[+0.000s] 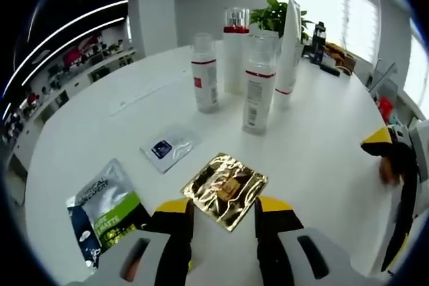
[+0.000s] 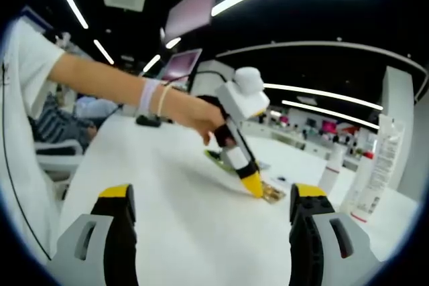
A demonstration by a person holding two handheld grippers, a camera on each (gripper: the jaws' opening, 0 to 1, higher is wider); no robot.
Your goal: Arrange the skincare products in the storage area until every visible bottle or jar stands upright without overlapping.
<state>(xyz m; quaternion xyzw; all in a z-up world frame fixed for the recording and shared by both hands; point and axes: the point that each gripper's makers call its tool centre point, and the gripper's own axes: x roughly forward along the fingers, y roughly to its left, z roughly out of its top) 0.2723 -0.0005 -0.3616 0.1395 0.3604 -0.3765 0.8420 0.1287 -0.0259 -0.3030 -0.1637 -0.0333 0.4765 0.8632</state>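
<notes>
Two spread claws: left claw (image 1: 224, 222) straddles gold sachet (image 1: 224, 189) at lower centre on bench (image 1: 322, 145); pinch its edge squarely, right claw (image 2: 211, 216) idle.

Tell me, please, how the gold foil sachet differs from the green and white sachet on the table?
The gold foil sachet is shiny, metallic and roughly square; the green and white sachet is matte, printed with lettering and longer. The gold one lies between the left gripper's open jaws; the green one lies off to the side. Both lie flat on the white table.
</notes>
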